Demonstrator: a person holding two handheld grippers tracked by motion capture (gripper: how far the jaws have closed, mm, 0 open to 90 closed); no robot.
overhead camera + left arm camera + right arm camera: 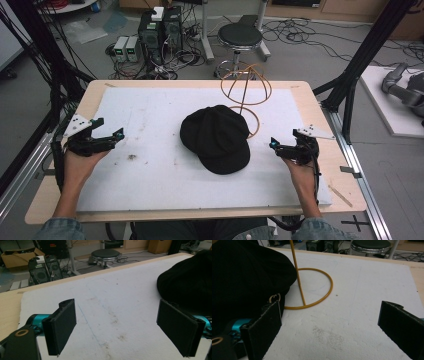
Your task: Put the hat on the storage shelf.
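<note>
- Black cap (216,138) lies flat near the middle of the white mat (150,165), brim toward 5 o'clock in the high view, crown toward 11 o'clock.
- Wire stand (245,92), yellow-orange, sits at 1 o'clock from the cap: a ring base on the mat, an upright rod, a domed wire top. The cap's far edge overlaps part of the ring base.
- Left gripper (112,136) rests at 9 o'clock of the cap, well apart from it, jaws pointing toward the cap. Jaws stand wide apart, nothing between them.
- Left gripper view: its two black pads (62,326) frame bare, stained mat; the cap (187,282) bulks at 2 o'clock, just beyond the right-hand pad. Contact there: cannot tell.
- Right gripper (276,146) sits at 3 o'clock of the cap, near the brim but apart from it, jaws pointing toward the cap. Jaws spread wide, holding nothing.
- Right gripper view: the cap (244,282) takes 10 o'clock, with a small metal buckle (274,298) at its edge just above the left-hand pad (265,327). The ring base of the stand (322,297) lies at 12 o'clock, rod rising out of frame.
- Mat lies on a pale wooden table (320,115); grey smudges mark the mat at 8 o'clock from the cap.
- Beyond the table at 12 o'clock: a black round stool (240,36), computer boxes (159,30) and loose cables on the floor.
- Both forearms enter from 6 o'clock, denim sleeves at the frame edge.
</note>
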